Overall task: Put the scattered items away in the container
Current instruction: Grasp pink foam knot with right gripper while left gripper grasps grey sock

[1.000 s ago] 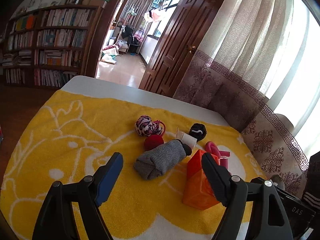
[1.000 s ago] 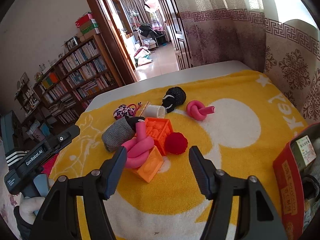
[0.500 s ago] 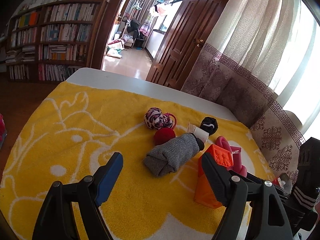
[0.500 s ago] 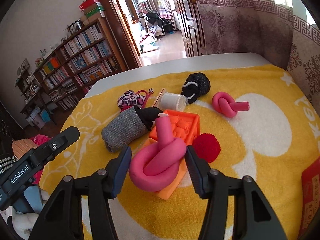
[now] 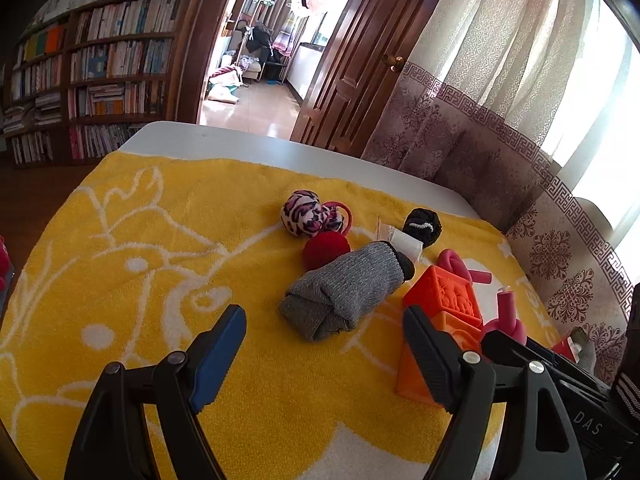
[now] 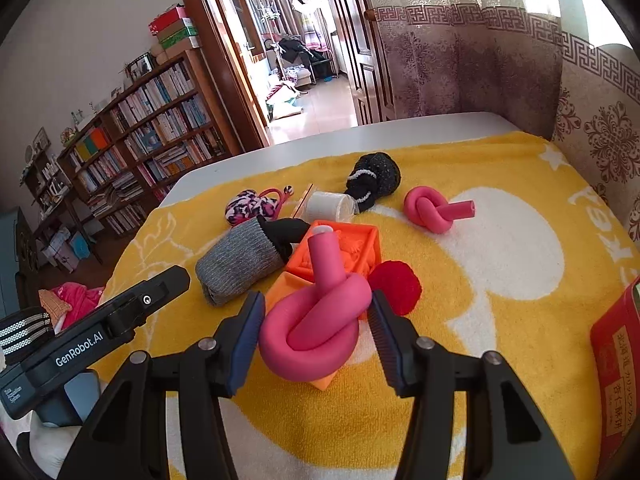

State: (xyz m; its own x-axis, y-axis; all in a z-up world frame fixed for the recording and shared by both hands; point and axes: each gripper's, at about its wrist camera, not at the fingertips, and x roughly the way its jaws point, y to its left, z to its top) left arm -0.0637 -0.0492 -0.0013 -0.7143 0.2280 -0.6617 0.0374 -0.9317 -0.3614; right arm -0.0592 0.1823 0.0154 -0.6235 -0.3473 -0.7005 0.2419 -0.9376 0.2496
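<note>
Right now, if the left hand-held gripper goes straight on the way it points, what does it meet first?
Most likely the grey sock, lying on the yellow towel just ahead of the open left hand-held gripper. The orange block sits off by its right finger. Depth is unclear.

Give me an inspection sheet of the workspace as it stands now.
Surface: yellow towel on a white table.
Job's things: pink knot on the orange block; second knot, grey sock, red pompom, black scrunchie, leopard scrunchie, white roll scattered; red box at the right edge.
Clutter: nothing seen.
Grippers: right gripper flanks the pink knot, jaws closing; left gripper open, nothing between its jaws.
Cables: nothing seen.
Surroundings: bookshelf, open doorway, curtain.
</note>
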